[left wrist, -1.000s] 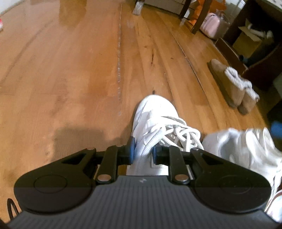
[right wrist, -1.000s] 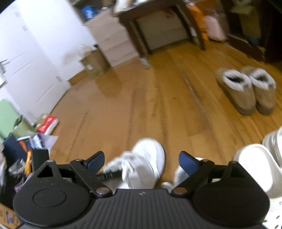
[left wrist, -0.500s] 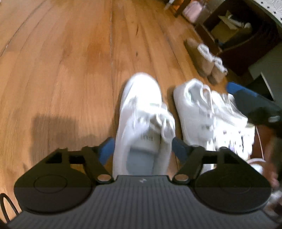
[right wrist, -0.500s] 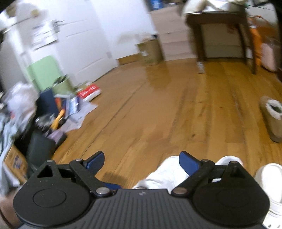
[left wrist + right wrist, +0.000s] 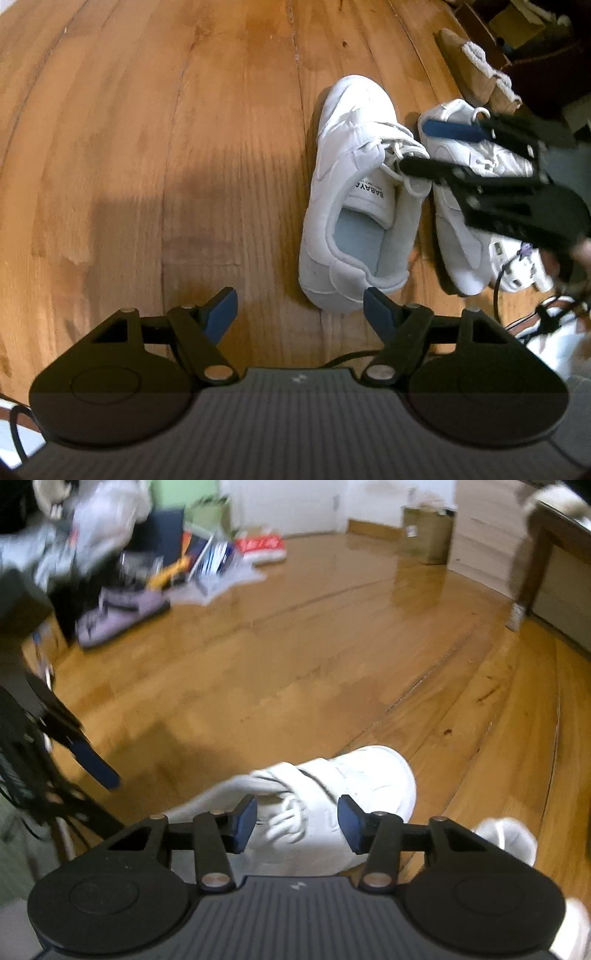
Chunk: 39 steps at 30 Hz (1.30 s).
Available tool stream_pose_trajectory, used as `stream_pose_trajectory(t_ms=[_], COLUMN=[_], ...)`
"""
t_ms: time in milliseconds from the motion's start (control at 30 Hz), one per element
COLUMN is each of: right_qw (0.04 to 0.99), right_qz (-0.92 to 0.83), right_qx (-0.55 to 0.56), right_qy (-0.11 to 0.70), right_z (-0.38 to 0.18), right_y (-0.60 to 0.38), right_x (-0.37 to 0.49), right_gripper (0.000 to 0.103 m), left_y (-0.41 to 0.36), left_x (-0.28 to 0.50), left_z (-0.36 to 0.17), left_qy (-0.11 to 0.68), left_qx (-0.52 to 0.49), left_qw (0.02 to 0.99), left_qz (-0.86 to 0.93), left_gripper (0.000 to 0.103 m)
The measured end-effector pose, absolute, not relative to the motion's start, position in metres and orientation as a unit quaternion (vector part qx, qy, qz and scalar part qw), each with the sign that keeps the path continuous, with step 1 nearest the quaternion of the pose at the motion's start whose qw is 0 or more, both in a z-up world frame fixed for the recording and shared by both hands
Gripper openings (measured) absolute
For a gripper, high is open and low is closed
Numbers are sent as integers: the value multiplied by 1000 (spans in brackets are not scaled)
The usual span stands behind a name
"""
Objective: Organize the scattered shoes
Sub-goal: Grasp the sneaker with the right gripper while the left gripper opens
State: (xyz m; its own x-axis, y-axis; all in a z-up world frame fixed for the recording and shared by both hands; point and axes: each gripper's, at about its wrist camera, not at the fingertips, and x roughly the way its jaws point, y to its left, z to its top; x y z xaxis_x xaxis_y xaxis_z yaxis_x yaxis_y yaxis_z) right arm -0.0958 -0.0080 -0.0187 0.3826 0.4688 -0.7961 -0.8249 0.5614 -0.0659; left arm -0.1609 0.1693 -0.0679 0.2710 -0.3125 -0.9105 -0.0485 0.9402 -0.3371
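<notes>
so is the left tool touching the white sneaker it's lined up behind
Apart. The left wrist view shows the left tool open, with bare floor between its fingertips and the heel of the white sneaker.

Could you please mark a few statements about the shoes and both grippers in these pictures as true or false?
1. The left gripper is clamped on a sneaker. False: it is open and holds nothing.
2. Two white sneakers lie side by side on the wooden floor. True.
3. The right gripper hovers over the tan slippers. False: it is open above a white sneaker; the tan slippers lie farther off.
4. The nearer sneaker's tongue carries printed lettering. True.
5. The sneakers stand on a rack. False: they rest on the floor.
</notes>
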Motion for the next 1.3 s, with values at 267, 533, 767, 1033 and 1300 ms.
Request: stream_pose_trajectory(t_ms=[267, 533, 767, 1033, 1300], right_qw=[765, 758, 784, 826, 821], right_qz=[398, 400, 390, 338, 291], right_qx=[-326, -317, -262, -74, 69], right_qy=[388, 406, 406, 445, 486], right_z=[-28, -49, -52, -51, -53], right_y=[13, 20, 15, -24, -42], right_x=[-87, -67, -69, -59, -56], right_gripper=[58, 70, 38, 37, 37], left_y=[164, 144, 139, 128, 113], left_x=[-154, -146, -153, -167, -174], left_z=[-55, -48, -42, -17, -4], left_qy=[570, 567, 571, 550, 545], left_qx=[-126, -103, -82, -60, 10], left_qw=[806, 810, 811, 827, 834], left_qz=[-95, -113, -100, -101, -84], left_gripper=[80, 80, 80, 80, 80])
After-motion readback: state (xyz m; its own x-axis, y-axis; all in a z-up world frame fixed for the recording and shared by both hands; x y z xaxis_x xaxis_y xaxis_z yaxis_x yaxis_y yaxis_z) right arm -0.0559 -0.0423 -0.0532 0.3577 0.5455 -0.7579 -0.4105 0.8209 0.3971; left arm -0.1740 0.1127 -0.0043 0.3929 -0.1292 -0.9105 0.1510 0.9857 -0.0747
